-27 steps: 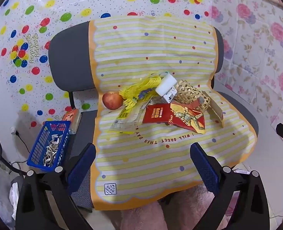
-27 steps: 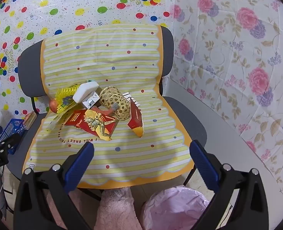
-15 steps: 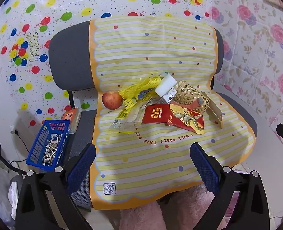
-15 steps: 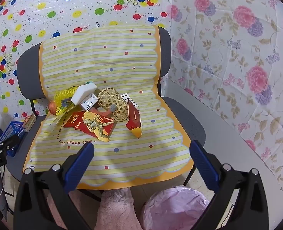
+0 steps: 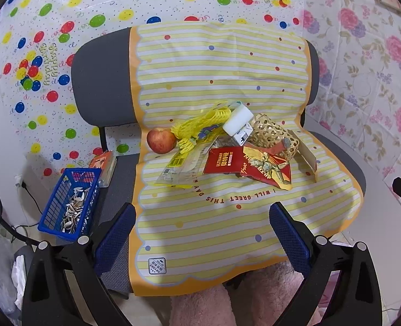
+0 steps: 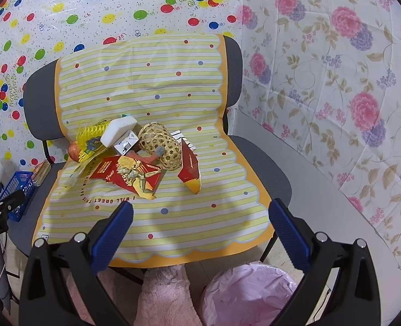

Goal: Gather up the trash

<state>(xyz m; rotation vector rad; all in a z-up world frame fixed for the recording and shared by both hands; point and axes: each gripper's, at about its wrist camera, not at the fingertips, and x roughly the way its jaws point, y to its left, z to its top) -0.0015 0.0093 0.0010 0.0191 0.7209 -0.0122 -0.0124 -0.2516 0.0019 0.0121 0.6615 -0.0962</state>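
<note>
Both my grippers hang wide open and empty, left gripper (image 5: 201, 225) and right gripper (image 6: 200, 224), above the front of the chair seat (image 6: 265, 163), nothing touched yet. Trash sits in a pile mid-seat on the striped mat (image 6: 189, 217): red wrapper (image 5: 248, 163) lying flat, clear wrapper (image 5: 184, 167) beside it, yellow foam net (image 5: 200, 126) touching the apple (image 5: 161, 140), small white carton (image 5: 238, 123) leaning on the woven basket (image 5: 272, 135), red box (image 6: 189, 165) just right. Wrappers look light, thin, slippery; best pinch a raised edge. Net is soft, easy to squeeze. Pink-lined bin (image 6: 249, 293) waits below the seat.
</note>
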